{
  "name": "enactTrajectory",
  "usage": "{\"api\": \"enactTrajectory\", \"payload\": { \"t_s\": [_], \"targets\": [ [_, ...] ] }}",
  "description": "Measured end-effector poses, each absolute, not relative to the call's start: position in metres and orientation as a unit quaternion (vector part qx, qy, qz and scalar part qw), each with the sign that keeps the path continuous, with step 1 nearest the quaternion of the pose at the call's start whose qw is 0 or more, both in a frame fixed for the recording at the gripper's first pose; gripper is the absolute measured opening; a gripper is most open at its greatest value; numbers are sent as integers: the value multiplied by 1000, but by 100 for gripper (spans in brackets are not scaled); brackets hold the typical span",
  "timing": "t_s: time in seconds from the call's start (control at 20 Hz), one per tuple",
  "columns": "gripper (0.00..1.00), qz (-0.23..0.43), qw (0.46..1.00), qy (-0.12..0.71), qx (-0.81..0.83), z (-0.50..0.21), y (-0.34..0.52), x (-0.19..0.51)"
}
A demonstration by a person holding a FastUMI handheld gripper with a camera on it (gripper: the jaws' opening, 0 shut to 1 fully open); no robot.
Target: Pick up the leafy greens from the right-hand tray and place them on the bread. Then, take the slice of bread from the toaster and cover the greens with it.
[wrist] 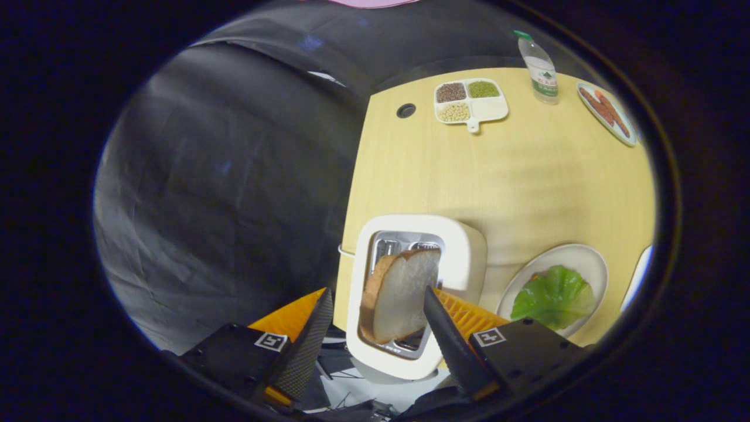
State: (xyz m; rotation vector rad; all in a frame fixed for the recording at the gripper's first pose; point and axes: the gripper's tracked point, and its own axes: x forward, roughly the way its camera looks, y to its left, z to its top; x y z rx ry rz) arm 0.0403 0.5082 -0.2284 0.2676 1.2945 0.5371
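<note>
Greens point(554, 296) plated. Hand-held gripper point(375, 316) wide open, empty, straddling bread slice point(401, 296) in toaster point(466, 249). Next: close on slice, lift straight out.

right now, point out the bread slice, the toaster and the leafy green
bread slice point(401, 296): gripper view, on its white cut face, between the open fingers
toaster point(466, 249): gripper view, on its white casing beside the slot
leafy green point(554, 296): gripper view, middle of the leaf on the plate
</note>
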Motion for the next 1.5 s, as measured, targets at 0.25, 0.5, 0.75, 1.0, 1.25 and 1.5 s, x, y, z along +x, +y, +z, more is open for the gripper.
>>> {"api": "enactTrajectory", "payload": {
  "t_s": [0.25,0.5,0.75,1.0,1.25,1.5],
  "targets": [
    [77,228,759,599,117,-237,506,45],
    [45,208,755,614,99,-244,491,43],
    [18,202,751,620,100,-239,477,42],
    [18,233,739,620,123,-215,471,33],
    [18,254,723,616,183,-174,453,35],
    [18,281,713,594,245,-139,422,40]
  ]
}}
